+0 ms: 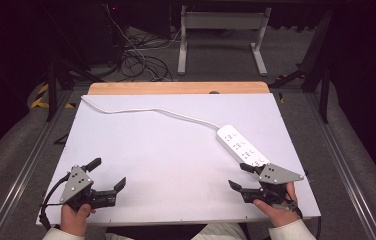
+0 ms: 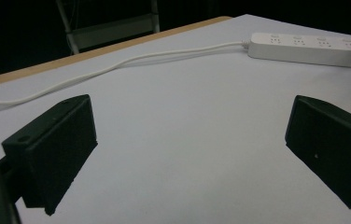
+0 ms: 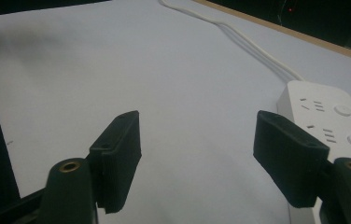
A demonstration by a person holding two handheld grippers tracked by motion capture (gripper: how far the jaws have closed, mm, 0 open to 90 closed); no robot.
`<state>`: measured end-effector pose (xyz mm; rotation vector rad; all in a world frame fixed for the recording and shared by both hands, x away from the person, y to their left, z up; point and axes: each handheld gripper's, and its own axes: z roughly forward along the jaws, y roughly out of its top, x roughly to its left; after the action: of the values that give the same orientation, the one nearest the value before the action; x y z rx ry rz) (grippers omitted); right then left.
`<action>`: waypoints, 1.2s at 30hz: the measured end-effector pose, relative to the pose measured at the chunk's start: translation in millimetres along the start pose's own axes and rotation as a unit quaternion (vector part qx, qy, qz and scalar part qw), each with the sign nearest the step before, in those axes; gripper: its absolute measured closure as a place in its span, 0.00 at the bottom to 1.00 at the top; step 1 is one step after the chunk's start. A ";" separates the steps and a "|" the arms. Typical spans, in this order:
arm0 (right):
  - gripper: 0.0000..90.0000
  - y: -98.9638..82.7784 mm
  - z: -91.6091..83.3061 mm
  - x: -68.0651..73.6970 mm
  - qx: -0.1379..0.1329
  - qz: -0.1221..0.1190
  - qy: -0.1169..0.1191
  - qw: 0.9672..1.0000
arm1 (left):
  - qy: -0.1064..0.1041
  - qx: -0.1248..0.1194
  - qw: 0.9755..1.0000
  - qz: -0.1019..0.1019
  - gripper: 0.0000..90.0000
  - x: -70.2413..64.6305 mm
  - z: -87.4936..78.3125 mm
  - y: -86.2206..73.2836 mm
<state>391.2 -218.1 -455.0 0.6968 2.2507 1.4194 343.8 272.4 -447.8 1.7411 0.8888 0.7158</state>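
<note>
A white power strip lies on the right part of the white table top, and its white cable runs to the far left corner. My left gripper rests low at the near left, open, with nothing between its jaws. At the near right, my right gripper is open and empty, its far jaw just short of the strip's near end. In the left gripper view the gripper faces bare table, with the strip far off. In the right gripper view the gripper has the strip beside its right jaw.
A wooden edge borders the table's far side. Beyond it a white desk frame and tangled cables sit on the floor. Metal rails run along both sides of the table.
</note>
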 end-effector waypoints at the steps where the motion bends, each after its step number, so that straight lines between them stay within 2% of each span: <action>1: 0.36 0.2 -0.1 -0.1 -0.002 -0.002 -0.001 1.000 | 0.003 -0.001 1.000 0.005 0.03 -0.5 0.0 0.1; 5: 0.36 0.4 -0.6 -0.3 -0.003 -0.004 -0.002 1.000 | 0.008 0.002 1.000 0.018 0.03 -1.9 0.9 0.1; 9: 0.40 1.4 -0.9 1.4 0.001 -0.011 0.003 1.000 | 0.009 0.004 1.000 0.023 0.03 -2.2 0.5 0.2; 17: 0.40 2.7 -0.4 1.3 0.002 -0.014 0.004 1.000 | 0.014 0.002 1.000 0.025 0.03 -1.9 -0.6 0.3; 23: 0.44 4.3 -0.7 2.5 0.007 -0.020 0.000 1.000 | 0.012 0.006 1.000 0.024 0.03 -2.2 -0.4 0.4; 29: 0.49 8.3 -2.0 0.2 0.016 -0.012 0.009 1.000 | 0.015 0.006 1.000 0.023 0.03 -2.1 -0.9 0.4; 36: 0.60 15.9 -9.5 -8.8 0.014 0.001 0.003 1.000 | 0.019 0.006 1.000 0.024 0.03 -2.3 -0.7 0.4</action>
<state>396.1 -224.3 -436.1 0.7056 2.2804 1.3949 342.1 270.7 -447.3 1.7699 0.8808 0.7786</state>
